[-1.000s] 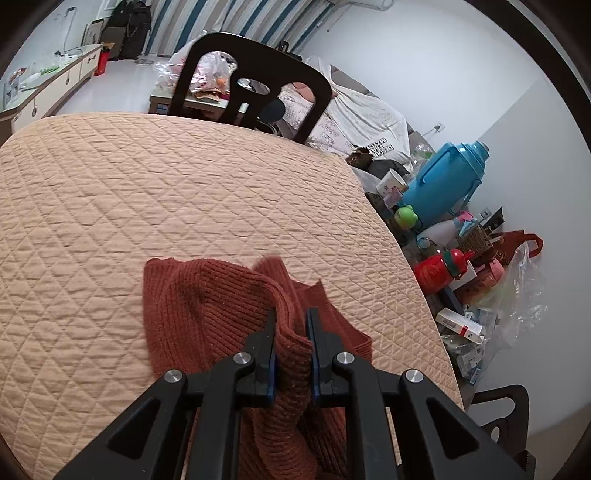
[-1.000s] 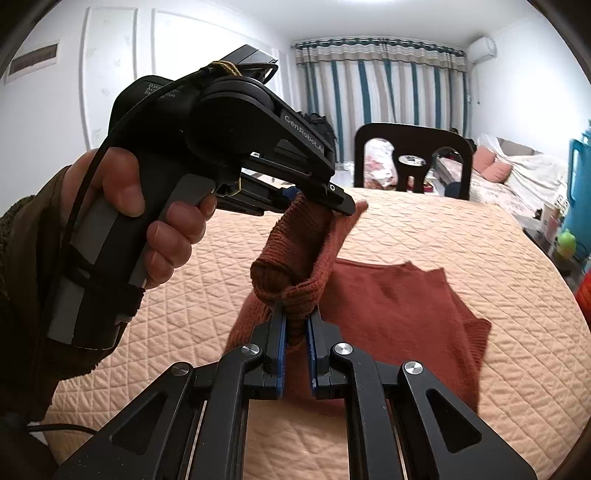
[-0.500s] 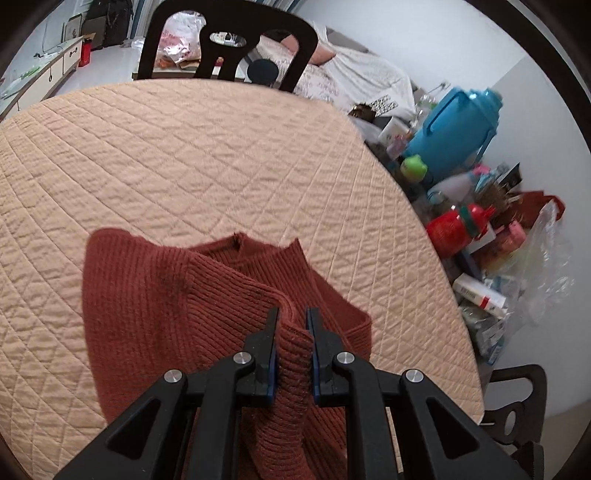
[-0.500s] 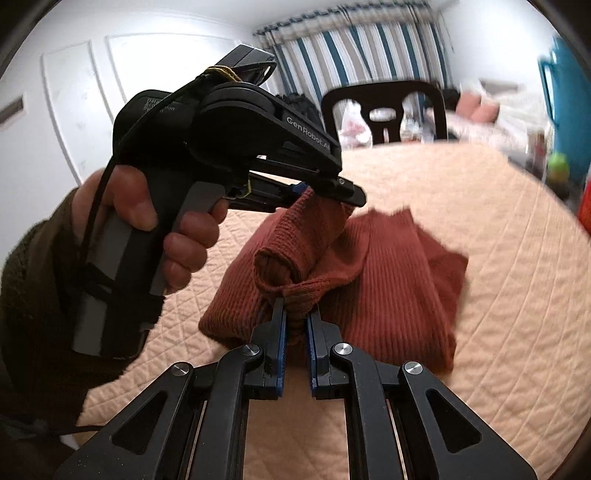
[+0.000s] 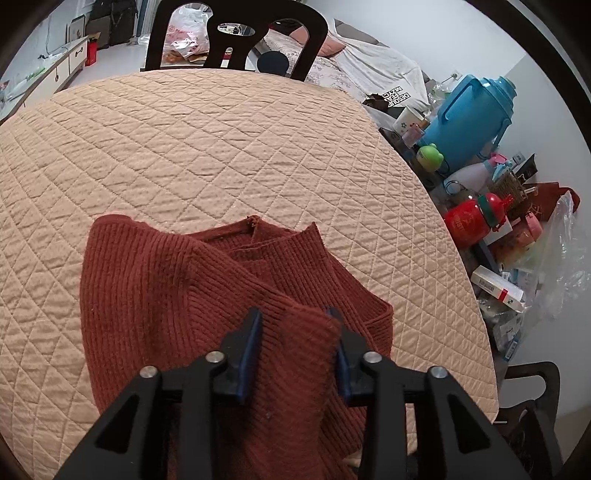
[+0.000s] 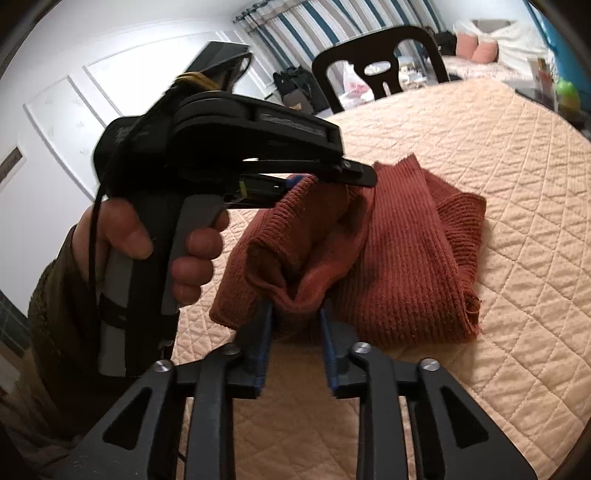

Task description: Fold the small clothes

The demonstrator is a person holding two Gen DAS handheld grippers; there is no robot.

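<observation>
A rust-red knit sweater [image 5: 166, 295] lies bunched and partly folded on the peach quilted table cover [image 5: 221, 147]. My left gripper [image 5: 293, 314] hangs over its near part; the jaws are opening, with a raised ridge of knit loose between them. In the right wrist view the sweater [image 6: 406, 277] sits in a heap on the cover [image 6: 480, 147]. My right gripper [image 6: 295, 310] is opening too, a drooping fold of the sweater between its blue pads. The left gripper [image 6: 332, 181], held in a person's hand [image 6: 125, 229], points into the top of the same heap.
A black chair [image 5: 236, 33] stands at the table's far edge. Beyond the right edge sits clutter: a blue jug [image 5: 469, 118], a red bottle [image 5: 469, 221], boxes and plastic bags. A bed with pillows lies further back.
Both grippers came down with the sweater towards the table, and both pairs of jaws have gone from pinched shut on the knit to standing apart. The sweater has slumped into a heap.
</observation>
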